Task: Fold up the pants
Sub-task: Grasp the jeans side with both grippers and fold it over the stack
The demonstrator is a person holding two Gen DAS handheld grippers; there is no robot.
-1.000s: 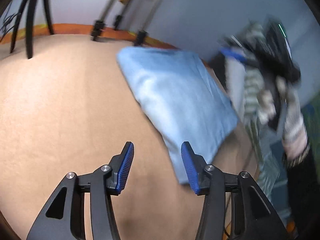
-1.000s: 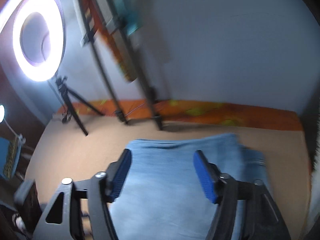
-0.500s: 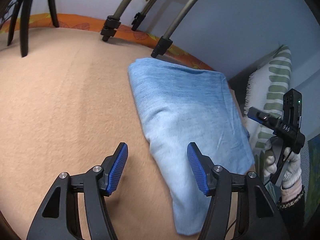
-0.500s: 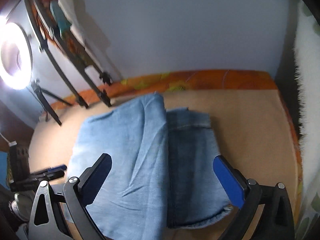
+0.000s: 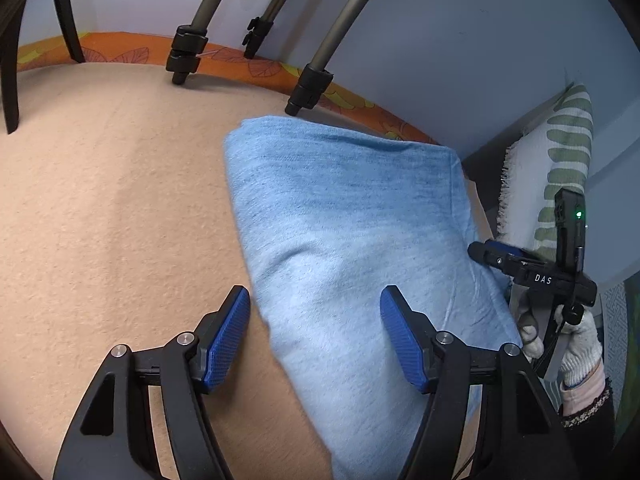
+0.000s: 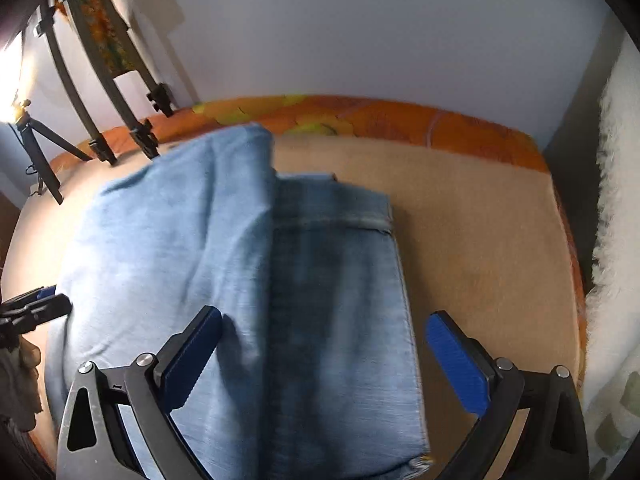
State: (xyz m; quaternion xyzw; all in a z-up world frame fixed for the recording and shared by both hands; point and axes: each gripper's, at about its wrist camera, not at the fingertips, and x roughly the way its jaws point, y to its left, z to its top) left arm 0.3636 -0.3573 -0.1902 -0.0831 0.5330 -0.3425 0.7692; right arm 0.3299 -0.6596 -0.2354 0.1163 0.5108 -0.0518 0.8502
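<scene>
Folded pants lie on the tan blanket; left gripper, jaws opening, straddles their edge; right gripper gapes wide above them, gripping nothing.

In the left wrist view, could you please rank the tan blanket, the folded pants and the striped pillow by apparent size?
1. tan blanket
2. folded pants
3. striped pillow, partly cut off at the frame edge, so its true size is unsure.

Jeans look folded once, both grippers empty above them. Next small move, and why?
Probably lower the right gripper onto the jeans' near hemmed edge and pinch it: its jaws stand wide and empty, straddling that edge. The left gripper, jaws opening and empty, straddles the opposite long edge.
</scene>
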